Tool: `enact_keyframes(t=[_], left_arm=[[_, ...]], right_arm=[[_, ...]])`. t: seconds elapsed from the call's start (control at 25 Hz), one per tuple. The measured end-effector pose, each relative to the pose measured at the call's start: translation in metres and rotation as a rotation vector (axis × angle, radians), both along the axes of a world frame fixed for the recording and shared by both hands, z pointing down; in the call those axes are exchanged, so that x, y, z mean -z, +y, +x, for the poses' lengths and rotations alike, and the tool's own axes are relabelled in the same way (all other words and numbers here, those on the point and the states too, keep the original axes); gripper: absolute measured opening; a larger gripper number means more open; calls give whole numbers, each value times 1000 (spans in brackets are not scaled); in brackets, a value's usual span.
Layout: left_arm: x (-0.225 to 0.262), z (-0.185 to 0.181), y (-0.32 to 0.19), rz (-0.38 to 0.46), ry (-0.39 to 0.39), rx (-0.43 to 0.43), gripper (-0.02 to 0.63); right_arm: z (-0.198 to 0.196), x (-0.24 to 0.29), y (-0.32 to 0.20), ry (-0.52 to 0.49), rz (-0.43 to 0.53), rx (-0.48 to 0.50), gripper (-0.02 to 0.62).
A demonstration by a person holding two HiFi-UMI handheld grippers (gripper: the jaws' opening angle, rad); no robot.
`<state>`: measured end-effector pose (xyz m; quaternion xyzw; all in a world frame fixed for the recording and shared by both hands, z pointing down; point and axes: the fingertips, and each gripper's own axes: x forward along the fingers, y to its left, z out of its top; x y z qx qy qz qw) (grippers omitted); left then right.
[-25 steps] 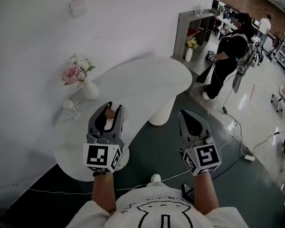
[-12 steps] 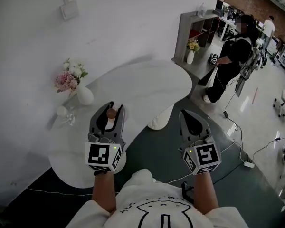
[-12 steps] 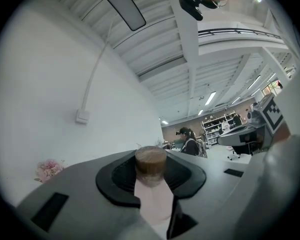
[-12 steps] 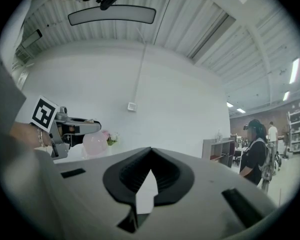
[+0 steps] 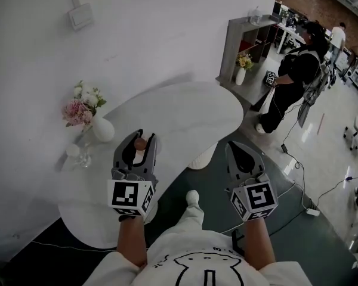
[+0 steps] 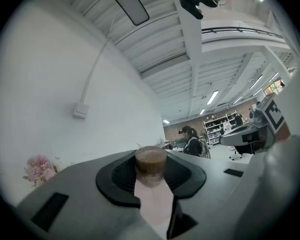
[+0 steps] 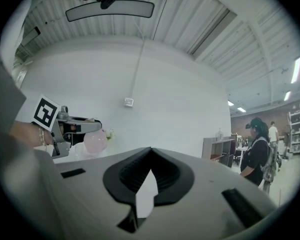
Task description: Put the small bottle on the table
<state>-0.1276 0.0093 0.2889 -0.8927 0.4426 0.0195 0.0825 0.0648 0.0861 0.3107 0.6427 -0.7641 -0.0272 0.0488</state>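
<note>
A small pale-pink bottle with a brown cork top (image 5: 140,143) sits upright between the jaws of my left gripper (image 5: 138,137), which is shut on it. The gripper holds it above the near edge of the white table (image 5: 185,109). In the left gripper view the cork top (image 6: 150,161) pokes up between the dark pads. My right gripper (image 5: 237,145) hovers over the dark floor right of the table, shut, with nothing in it; its fingertips meet (image 7: 150,150). The right gripper view shows the left gripper (image 7: 75,129) and the pink bottle (image 7: 95,141) at the left.
A white vase (image 5: 102,128) with pink and white flowers (image 5: 79,107) stands at the table's far left, with a small glass piece (image 5: 77,155) beside it. A person in black (image 5: 292,76) stands near a grey shelf (image 5: 244,37). Cables run across the floor.
Both grippers keep their places and grips. The table and vase have slid leftward in the head view, and a white shoe now shows between the grippers.
</note>
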Motion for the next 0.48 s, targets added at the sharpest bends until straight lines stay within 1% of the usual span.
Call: enact_keyframes(t=[0.16,0.48], left_arm=[[-8,12,-29,-4,-15,0,124],[-23,51,-98,-35,-28,-14,124]], right_arm=[[7,-6,-30,22,-16,14,-9],[38,-22,-99,23,-58,23,-9]])
